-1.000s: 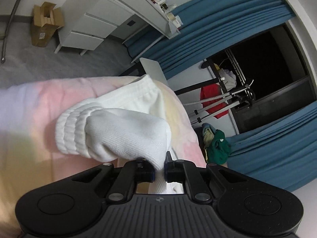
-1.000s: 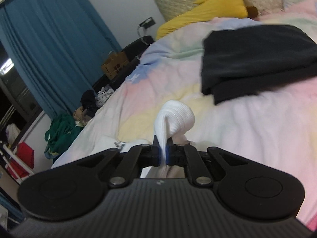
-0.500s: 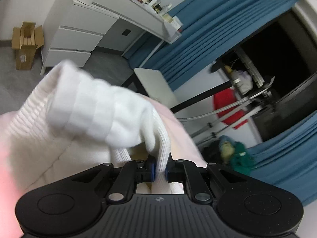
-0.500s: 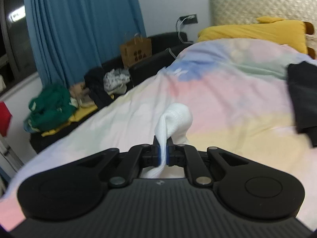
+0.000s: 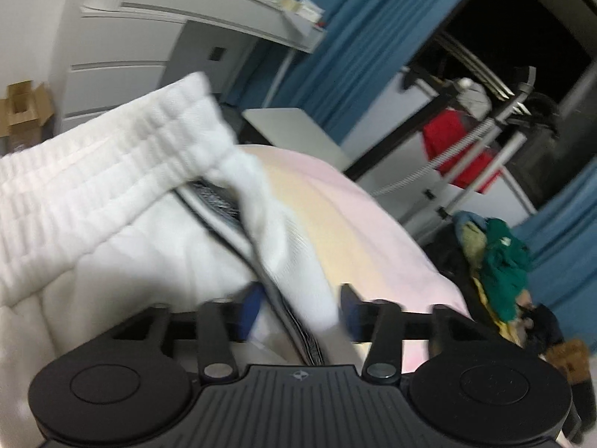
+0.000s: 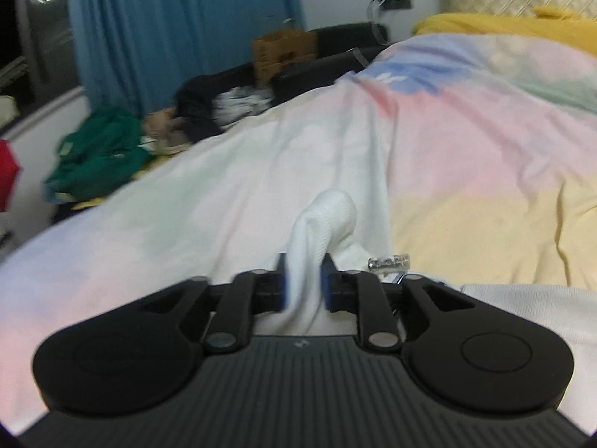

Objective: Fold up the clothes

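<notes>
A white ribbed garment (image 5: 112, 194) lies bunched on the pastel bedspread (image 5: 354, 216), its elastic waistband (image 5: 149, 127) raised at the left. My left gripper (image 5: 298, 308) is open, jaws wide apart, and a fold of the white cloth still runs loosely between them. In the right wrist view, my right gripper (image 6: 304, 280) has its jaws slightly parted around an upright tuft of the same white garment (image 6: 328, 212), which fills the gap. More white cloth (image 6: 522, 306) lies at the lower right on the bedspread (image 6: 466, 142).
A green clothes pile (image 5: 503, 261) (image 6: 100, 149) sits on the floor beside the bed. White drawers (image 5: 112, 74) and a rack with a red garment (image 5: 455, 149) stand beyond. Blue curtains (image 6: 168, 30), a cardboard box (image 6: 283, 52) and a yellow pillow (image 6: 503, 26) lie farther off.
My left gripper's jaws have sprung wide apart, letting go of the white cloth. The right jaws have widened a little. Both views have swung, and the dark garment has left the right view.
</notes>
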Tool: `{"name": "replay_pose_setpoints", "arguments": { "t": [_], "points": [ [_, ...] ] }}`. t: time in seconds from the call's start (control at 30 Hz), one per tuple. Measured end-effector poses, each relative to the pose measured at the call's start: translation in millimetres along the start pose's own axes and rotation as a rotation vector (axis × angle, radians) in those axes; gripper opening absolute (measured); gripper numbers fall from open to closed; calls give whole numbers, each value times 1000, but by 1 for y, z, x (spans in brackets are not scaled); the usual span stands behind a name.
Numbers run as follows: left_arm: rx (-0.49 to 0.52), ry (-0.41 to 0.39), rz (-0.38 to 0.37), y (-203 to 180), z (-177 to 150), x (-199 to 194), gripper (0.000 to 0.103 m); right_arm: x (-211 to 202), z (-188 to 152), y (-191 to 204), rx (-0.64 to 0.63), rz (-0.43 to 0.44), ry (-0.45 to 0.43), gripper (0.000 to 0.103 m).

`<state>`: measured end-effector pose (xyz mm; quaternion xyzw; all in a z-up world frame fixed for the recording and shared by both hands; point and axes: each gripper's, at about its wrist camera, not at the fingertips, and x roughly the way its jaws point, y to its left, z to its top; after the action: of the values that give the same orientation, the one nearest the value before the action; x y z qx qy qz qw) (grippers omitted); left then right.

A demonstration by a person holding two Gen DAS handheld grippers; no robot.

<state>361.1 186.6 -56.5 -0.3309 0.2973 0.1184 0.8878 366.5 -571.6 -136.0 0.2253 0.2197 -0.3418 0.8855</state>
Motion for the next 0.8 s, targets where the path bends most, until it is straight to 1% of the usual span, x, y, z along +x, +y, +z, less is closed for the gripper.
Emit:
{"name": "replay_pose_setpoints", "arguments": {
  "t": [0.03, 0.07, 0.1, 0.13, 0.2, 0.3, 0.37, 0.47, 0.53, 0.57, 0.67, 0.73, 0.77, 0.8],
  "points": [
    [8, 4, -19, -1, -1, -6, 64, -11, 0, -8, 22, 29, 4, 43],
    [15, 5, -39, -1, -2, -14, 65, -23, 1, -16, 45, 58, 6, 51],
    [16, 6, -54, 1, -4, -22, 69, -36, -1, -27, 80, 85, 1, 63],
    [11, 8, -65, 5, -6, -32, 77, -51, -3, -40, 121, 112, -8, 68],
    [1, 12, -86, 13, -11, -53, 86, -78, -10, -67, 201, 140, -14, 71],
    [-79, 55, -109, 37, -12, -78, 87, -108, -27, -110, 336, 182, 2, 71],
    [-141, 90, -122, 55, -11, -94, 87, -121, -41, -140, 460, 215, 35, 71],
    [-235, 138, -142, 80, -11, -115, 87, -133, -52, -166, 574, 226, 106, 74],
    [-306, 167, -142, 109, -18, -129, 89, -140, -56, -174, 626, 226, 130, 73],
    [-339, 186, -134, 120, -23, -131, 89, -136, -59, -175, 641, 240, 164, 73],
    [-436, 258, -110, 143, -36, -122, 89, -124, -69, -177, 683, 280, 261, 74],
    [-475, 286, -114, 151, -41, -108, 87, -113, -77, -171, 669, 300, 283, 73],
    [-475, 283, -123, 152, -42, -101, 87, -108, -79, -168, 659, 309, 288, 73],
    [-464, 275, -135, 150, -41, -95, 85, -104, -78, -164, 642, 313, 270, 73]
  ]
}}
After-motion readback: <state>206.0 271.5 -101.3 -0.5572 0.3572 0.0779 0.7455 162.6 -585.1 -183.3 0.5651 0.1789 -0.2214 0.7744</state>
